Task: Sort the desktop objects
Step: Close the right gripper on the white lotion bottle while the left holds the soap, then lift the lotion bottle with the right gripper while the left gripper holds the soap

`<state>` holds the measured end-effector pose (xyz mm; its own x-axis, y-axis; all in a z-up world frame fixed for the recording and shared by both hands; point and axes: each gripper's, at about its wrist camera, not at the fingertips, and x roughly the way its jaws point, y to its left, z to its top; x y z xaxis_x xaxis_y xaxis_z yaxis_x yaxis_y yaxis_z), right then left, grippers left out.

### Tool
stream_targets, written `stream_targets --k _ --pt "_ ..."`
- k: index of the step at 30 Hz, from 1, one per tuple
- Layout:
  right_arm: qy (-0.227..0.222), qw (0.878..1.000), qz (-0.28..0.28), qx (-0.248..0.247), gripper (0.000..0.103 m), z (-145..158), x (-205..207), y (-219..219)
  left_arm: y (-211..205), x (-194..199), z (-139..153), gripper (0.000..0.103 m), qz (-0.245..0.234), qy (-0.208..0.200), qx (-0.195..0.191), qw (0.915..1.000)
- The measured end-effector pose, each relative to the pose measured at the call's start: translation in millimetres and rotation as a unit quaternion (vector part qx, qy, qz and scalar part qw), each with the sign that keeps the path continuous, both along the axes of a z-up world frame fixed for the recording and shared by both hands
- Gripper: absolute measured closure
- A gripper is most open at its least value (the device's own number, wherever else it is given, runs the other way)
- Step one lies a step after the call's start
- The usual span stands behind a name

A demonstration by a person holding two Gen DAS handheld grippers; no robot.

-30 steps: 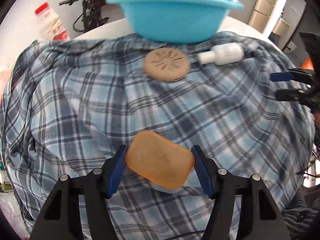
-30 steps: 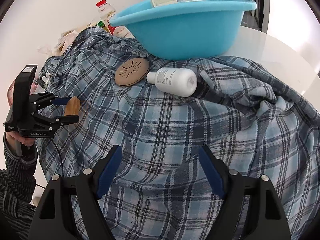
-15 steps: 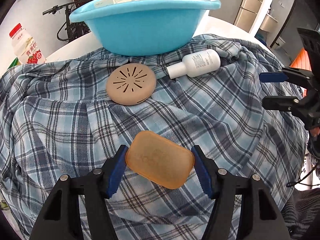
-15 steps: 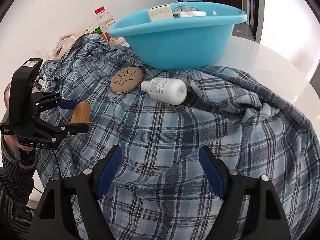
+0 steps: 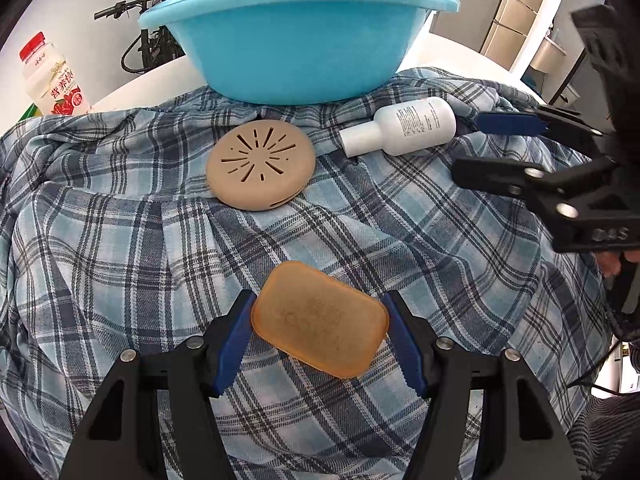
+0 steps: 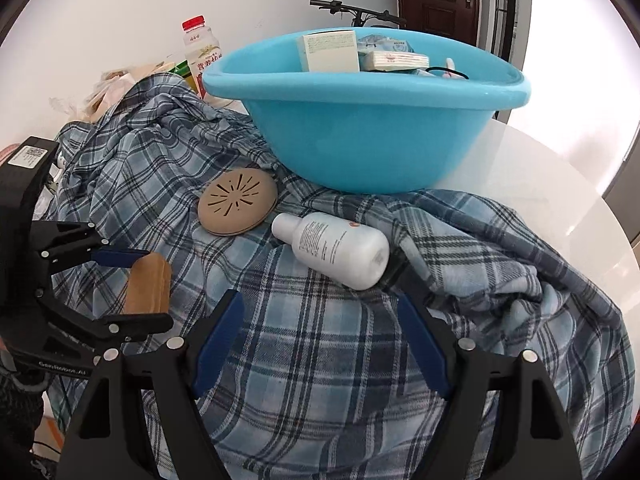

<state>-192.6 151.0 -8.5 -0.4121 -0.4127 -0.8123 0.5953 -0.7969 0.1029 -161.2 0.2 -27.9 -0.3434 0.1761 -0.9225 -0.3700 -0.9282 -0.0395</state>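
My left gripper [image 5: 320,336] is shut on an amber soap bar [image 5: 319,319] and holds it above the plaid cloth [image 5: 120,240]. The soap also shows in the right wrist view [image 6: 146,282], held edge-on. A tan round slotted disc [image 5: 261,163] and a white bottle [image 5: 400,126] lie on the cloth in front of the blue basin [image 5: 300,40]. My right gripper [image 6: 320,344] is open and empty, just short of the white bottle [image 6: 334,249]. The basin [image 6: 360,120] holds boxes and packets.
A red-capped drink bottle [image 5: 50,76] stands at the back left on the white table [image 6: 560,184]. The cloth [image 6: 320,360] is rumpled, with thick folds at the right. A bicycle stands behind the basin.
Both grippers have moved forward toward the basin. The left still holds the soap. The right has closed in on the white bottle.
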Motion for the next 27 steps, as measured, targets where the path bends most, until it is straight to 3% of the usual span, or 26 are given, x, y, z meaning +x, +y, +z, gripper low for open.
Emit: stream_targets --k 8,10,18,19,21,22,27 --pt "-0.033 0.998 -0.013 -0.045 0.025 -15.5 -28.8 0.5 -6.0 3.2 1.8 0.036 -0.013 -0.01 0.018 0.9997" --pt "-0.04 0.998 -0.012 -0.052 0.025 -18.7 -32.3 0.7 -4.9 3.2 4.7 0.036 -0.015 -0.001 0.008 0.9999" --pt "-0.014 0.998 0.005 -0.058 0.026 -18.0 -32.1 -3.9 1.3 -6.6 3.6 0.036 -0.007 0.009 -0.012 0.9999" --pt "-0.008 0.999 0.005 -0.052 0.028 -18.0 -32.0 -5.1 2.4 -8.0 2.9 0.036 -0.006 0.01 -0.014 0.9998" --pt "0.004 0.999 0.012 -0.029 0.051 -18.9 -30.8 -9.8 3.0 -10.3 1.1 0.036 -0.004 0.009 -0.014 0.9999" --pt "0.006 1.0 0.021 -0.017 0.056 -19.2 -28.5 -12.2 2.8 -11.7 0.3 0.036 -0.001 0.007 -0.014 0.9999" --pt "0.021 0.997 0.075 0.006 0.06 -7.9 6.1 -15.5 -1.8 -12.4 -1.6 0.036 0.003 0.004 -0.016 0.9999"
